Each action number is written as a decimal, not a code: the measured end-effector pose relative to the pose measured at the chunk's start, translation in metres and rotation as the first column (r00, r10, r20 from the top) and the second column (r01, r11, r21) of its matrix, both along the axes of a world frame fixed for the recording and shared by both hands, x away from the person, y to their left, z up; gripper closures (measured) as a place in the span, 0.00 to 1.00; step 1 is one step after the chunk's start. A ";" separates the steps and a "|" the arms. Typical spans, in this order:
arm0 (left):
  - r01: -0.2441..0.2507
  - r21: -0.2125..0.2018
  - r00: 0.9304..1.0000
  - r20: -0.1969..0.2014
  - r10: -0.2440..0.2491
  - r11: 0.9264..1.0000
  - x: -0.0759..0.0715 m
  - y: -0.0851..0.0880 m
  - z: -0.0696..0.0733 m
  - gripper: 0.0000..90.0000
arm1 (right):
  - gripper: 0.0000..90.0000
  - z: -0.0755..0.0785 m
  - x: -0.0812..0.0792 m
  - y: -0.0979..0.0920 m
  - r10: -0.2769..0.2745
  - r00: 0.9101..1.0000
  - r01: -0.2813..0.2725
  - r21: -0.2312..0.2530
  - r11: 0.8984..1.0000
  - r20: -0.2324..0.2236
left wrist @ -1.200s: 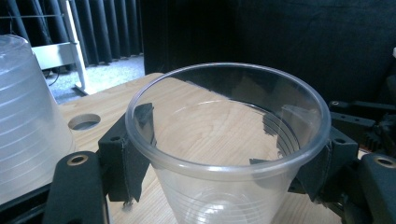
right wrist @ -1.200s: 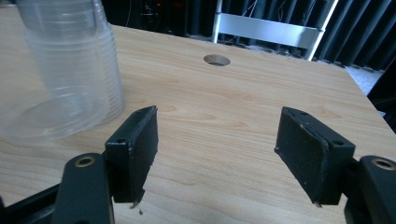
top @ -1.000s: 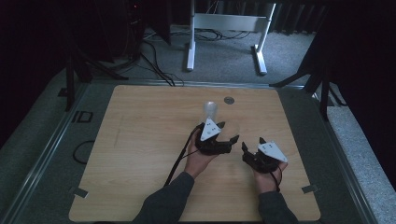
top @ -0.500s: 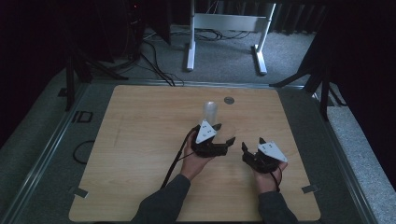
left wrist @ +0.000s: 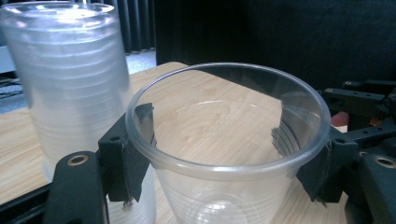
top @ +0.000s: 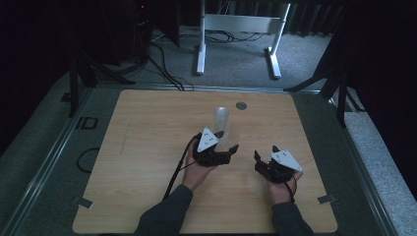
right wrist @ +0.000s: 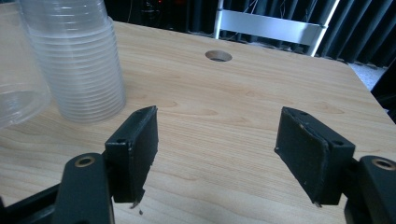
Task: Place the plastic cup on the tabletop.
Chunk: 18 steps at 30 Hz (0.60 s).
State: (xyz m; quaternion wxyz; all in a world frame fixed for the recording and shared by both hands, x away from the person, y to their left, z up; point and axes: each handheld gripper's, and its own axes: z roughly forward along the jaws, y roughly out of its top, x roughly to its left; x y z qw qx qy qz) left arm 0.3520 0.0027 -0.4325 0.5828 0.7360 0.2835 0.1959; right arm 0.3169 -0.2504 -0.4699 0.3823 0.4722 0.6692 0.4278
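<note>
- Centre-table, the left gripper (top: 227,150) clamps a single clear plastic cup (left wrist: 229,154), its two black jaws pressing the cup's wall from either side just under the rim, as the left gripper view shows.
- The cup's mouth faces that gripper's camera, and the wood grain of the table (top: 147,147) can be read through its wall.
- Just beside the held cup stands a tall stack of clear cups (top: 222,127), upright on the table; in the left gripper view the stack (left wrist: 70,93) rises at the left, close against the left-hand jaw, though whether it touches the jaw cannot be told.
- To the right, well apart from the stack, the right gripper (top: 265,157) sits low over the table with its jaws spread wide and nothing between them; the right gripper view shows bare wood in the gap.
- From that same view the stack (right wrist: 77,65) stands ahead and to the left, with the edge of the held cup (right wrist: 18,102) at the far left.
- A round hole (top: 241,105) marks the table's far edge, beyond the stack.
- The person's dark sleeves (top: 167,216) enter from the near edge.
</note>
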 end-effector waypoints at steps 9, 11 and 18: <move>-0.014 0.007 1.000 0.004 0.014 1.000 -0.002 0.009 -0.003 0.31 | 0.33 0.000 -0.001 0.000 -0.003 1.000 0.003 0.003 1.000 -0.001; -0.018 0.007 1.000 0.002 0.018 1.000 -0.002 0.011 -0.004 0.31 | 0.33 0.000 -0.001 -0.001 -0.002 1.000 0.002 0.001 1.000 0.001; -0.038 0.003 0.999 -0.009 0.038 0.999 -0.002 0.018 -0.010 0.31 | 0.33 -0.001 -0.001 0.001 0.001 1.000 -0.001 0.000 1.000 -0.002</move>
